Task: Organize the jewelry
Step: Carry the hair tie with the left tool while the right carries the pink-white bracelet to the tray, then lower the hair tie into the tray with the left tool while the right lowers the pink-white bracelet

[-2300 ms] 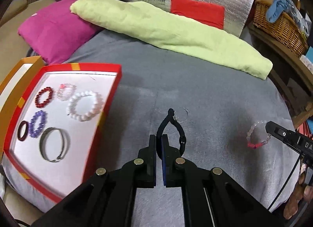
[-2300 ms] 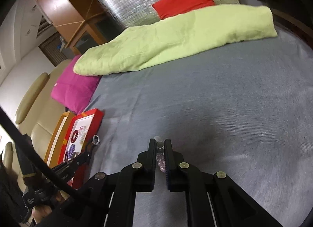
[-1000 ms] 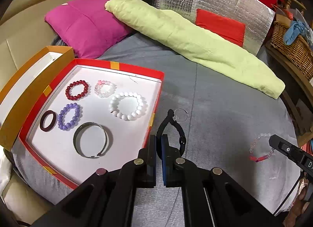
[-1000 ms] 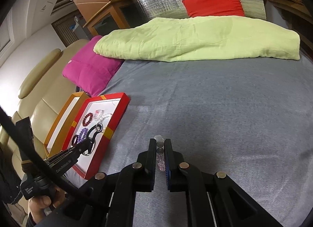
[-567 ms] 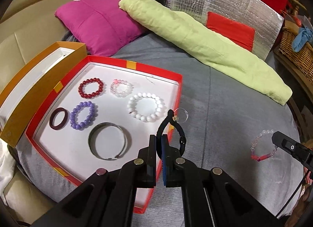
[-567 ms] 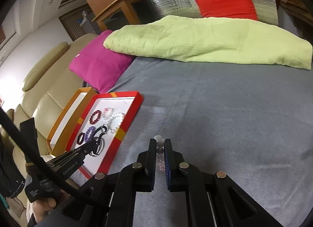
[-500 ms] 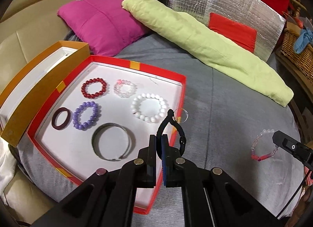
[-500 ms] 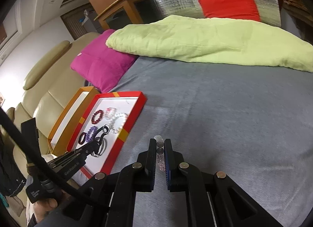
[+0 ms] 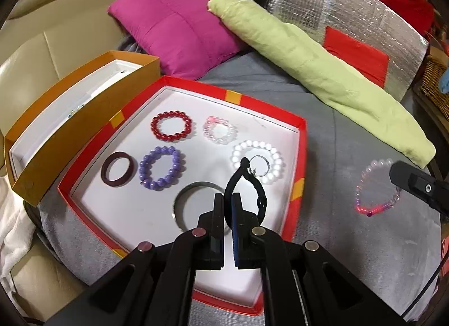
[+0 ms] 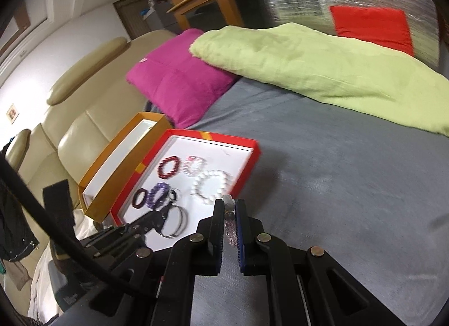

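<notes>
My left gripper (image 9: 228,199) is shut on a black cord bracelet (image 9: 259,191) with a small silver ring, held above the red-rimmed white tray (image 9: 300,157). The tray holds a red bead bracelet (image 9: 171,125), a pink one (image 9: 219,129), a white one (image 9: 273,155), a purple one (image 9: 161,167), a dark ring (image 9: 118,169) and a metal bangle (image 9: 182,199). My right gripper (image 10: 230,208) is shut on a clear-and-pink bead bracelet (image 9: 374,188), held above the grey bedspread right of the tray (image 10: 252,163).
An orange box (image 9: 70,129) stands left of the tray. A magenta cushion (image 9: 174,28) and a green pillow (image 9: 322,68) lie behind on the grey bedspread (image 9: 336,135). A beige sofa (image 10: 84,107) is to the left. A wicker basket (image 9: 433,82) stands at far right.
My left gripper has carried the black cord bracelet leftward from over the bedspread to over the tray. My right gripper has moved toward the tray with its bead bracelet.
</notes>
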`<state>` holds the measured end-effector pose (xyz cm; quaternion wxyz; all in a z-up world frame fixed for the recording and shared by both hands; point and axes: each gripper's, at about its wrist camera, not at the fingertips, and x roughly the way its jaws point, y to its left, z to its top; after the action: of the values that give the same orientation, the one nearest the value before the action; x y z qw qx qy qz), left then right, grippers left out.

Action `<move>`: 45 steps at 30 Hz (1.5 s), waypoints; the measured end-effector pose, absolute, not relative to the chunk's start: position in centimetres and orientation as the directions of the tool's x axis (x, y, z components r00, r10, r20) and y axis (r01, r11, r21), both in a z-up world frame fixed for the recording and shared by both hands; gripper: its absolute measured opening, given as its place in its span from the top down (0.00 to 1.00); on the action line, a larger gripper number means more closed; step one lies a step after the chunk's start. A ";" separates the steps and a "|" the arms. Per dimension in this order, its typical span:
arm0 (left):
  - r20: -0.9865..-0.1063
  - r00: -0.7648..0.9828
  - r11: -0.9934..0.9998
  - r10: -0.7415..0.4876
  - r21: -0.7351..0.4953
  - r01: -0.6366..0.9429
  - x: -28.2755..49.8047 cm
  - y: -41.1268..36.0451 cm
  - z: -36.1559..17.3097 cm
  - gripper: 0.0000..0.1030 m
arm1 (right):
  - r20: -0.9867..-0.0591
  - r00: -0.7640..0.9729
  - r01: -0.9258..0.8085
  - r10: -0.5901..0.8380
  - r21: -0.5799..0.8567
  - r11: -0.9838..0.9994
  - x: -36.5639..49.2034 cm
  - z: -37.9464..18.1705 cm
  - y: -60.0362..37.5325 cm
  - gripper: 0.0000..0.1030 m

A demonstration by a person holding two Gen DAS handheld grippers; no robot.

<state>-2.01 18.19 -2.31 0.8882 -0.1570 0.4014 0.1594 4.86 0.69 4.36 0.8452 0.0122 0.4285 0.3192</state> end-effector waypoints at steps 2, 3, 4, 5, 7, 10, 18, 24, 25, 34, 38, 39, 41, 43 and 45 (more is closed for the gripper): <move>-0.764 0.624 0.892 0.165 -0.153 -0.424 -2.1 18.8 -2.4 0.95 | -0.719 0.417 -0.547 0.556 0.289 0.785 4.9 4.3 2.1 0.92; -0.765 0.622 0.890 0.168 -0.154 -0.429 -2.1 19.0 -2.5 0.95 | -0.722 0.410 -0.557 0.558 0.286 0.779 4.9 4.2 2.8 0.92; -0.765 0.620 0.887 0.173 -0.153 -0.435 -2.1 19.2 -2.5 0.95 | -0.724 0.405 -0.565 0.559 0.283 0.775 4.9 4.1 3.4 0.92; -0.766 0.618 0.884 0.178 -0.151 -0.442 -2.2 19.4 -2.6 0.95 | -0.726 0.400 -0.571 0.560 0.281 0.772 4.9 4.0 3.9 0.92; -0.769 0.613 0.879 0.182 -0.152 -0.452 -2.2 19.8 -2.8 0.95 | -0.731 0.390 -0.580 0.560 0.277 0.766 5.0 3.7 4.8 0.92; -0.773 0.605 0.870 0.191 -0.152 -0.469 -2.2 20.6 -3.0 0.95 | -0.739 0.377 -0.585 0.558 0.277 0.762 5.3 3.2 5.6 0.92; -0.783 0.588 0.849 0.201 -0.160 -0.503 -2.1 22.2 -3.6 0.95 | -0.754 0.354 -0.595 0.554 0.275 0.755 6.1 2.2 7.5 0.92; -0.789 0.581 0.843 0.198 -0.165 -0.512 -2.0 23.0 -3.9 0.95 | -0.753 0.344 -0.604 0.561 0.280 0.746 6.6 2.2 8.8 0.92; -0.789 0.581 0.841 0.203 -0.164 -0.516 -2.0 23.1 -3.8 0.95 | -0.754 0.341 -0.607 0.561 0.279 0.744 6.7 2.2 9.0 0.92; -0.796 0.569 0.818 0.207 -0.178 -0.547 -1.7 24.4 -4.3 0.95 | -0.754 0.325 -0.621 0.571 0.285 0.730 7.4 2.0 10.9 0.92; -0.795 0.566 0.814 0.218 -0.172 -0.555 -1.6 24.6 -4.3 0.95 | -0.759 0.318 -0.624 0.568 0.283 0.728 7.7 1.8 11.5 0.92; -0.796 0.565 0.812 0.218 -0.173 -0.558 -1.6 24.8 -4.3 0.95 | -0.761 0.317 -0.624 0.567 0.283 0.728 7.9 1.7 11.6 0.92; -0.797 0.560 0.804 0.225 -0.173 -0.569 -1.5 25.1 -4.4 0.95 | -0.764 0.314 -0.625 0.564 0.281 0.728 8.0 1.5 11.8 0.92; -0.799 0.557 0.798 0.225 -0.177 -0.576 -1.5 25.4 -4.5 0.95 | -0.765 0.312 -0.626 0.563 0.280 0.728 8.2 1.4 12.0 0.92; -0.800 0.555 0.794 0.228 -0.177 -0.582 -1.5 25.6 -4.6 0.95 | -0.766 0.311 -0.625 0.563 0.282 0.728 8.4 1.3 12.2 0.92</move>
<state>-1.51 25.55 -4.62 0.8547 -0.2166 0.4080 0.2368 8.36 12.20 1.28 0.8088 -0.0339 0.4581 0.3672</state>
